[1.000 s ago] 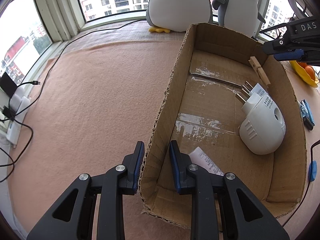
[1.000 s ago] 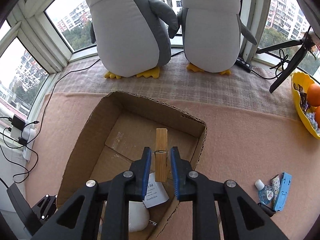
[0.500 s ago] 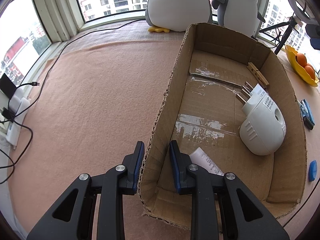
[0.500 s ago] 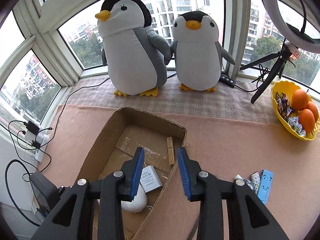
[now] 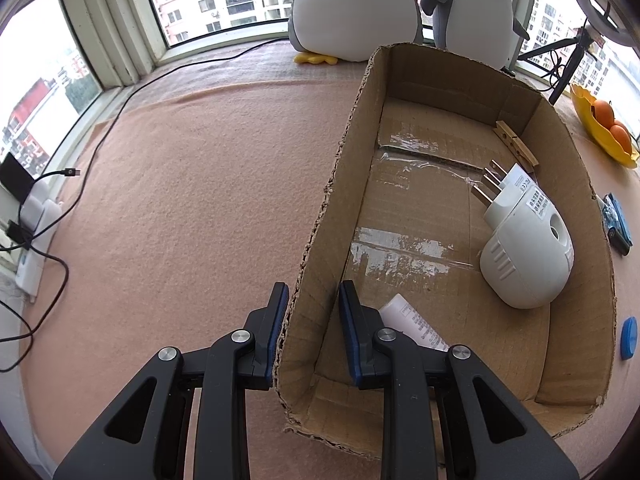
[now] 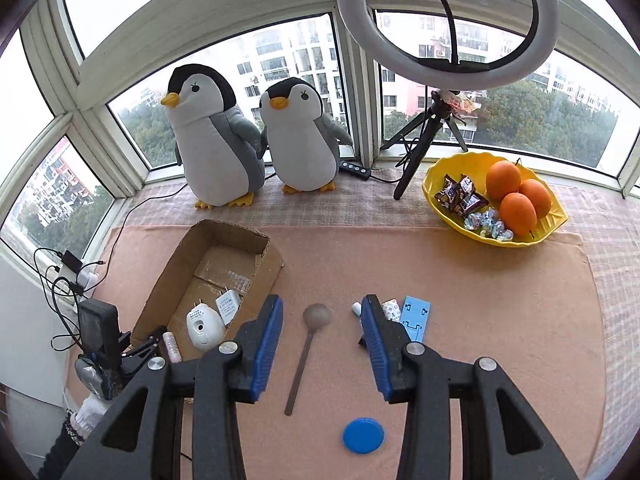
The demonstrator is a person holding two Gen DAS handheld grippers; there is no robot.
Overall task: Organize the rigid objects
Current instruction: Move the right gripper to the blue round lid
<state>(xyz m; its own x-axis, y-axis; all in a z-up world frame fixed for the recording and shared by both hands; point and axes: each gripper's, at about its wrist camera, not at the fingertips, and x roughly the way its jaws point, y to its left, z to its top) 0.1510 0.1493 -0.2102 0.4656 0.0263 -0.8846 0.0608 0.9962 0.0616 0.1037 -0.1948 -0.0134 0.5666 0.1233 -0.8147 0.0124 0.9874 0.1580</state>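
My left gripper (image 5: 313, 312) is shut on the left wall of the open cardboard box (image 5: 340, 184), one finger outside and one inside. Inside the box lie a wooden clothespin (image 5: 516, 147), a white plug-in device (image 5: 524, 258), a white charger (image 5: 516, 184) and a small tube (image 5: 414, 326). My right gripper (image 6: 322, 338) is open and empty, high above the pink mat. Below it lie a metal spoon (image 6: 306, 352), a blue round lid (image 6: 363, 435), a light blue flat piece (image 6: 416, 317) and a small bottle (image 6: 356, 309). The box shows to the left in the right wrist view (image 6: 168, 284).
Two plush penguins (image 6: 256, 148) stand at the back by the windows. A yellow bowl (image 6: 460, 224) with oranges and sweets sits at the back right. A ring light on a tripod (image 6: 424, 148) stands behind it. Cables and a power strip (image 5: 34, 232) lie at the left edge.
My right gripper opened and let the clothespin fall into the box, then rose and swung right over the mat. My left gripper kept its hold on the box wall.
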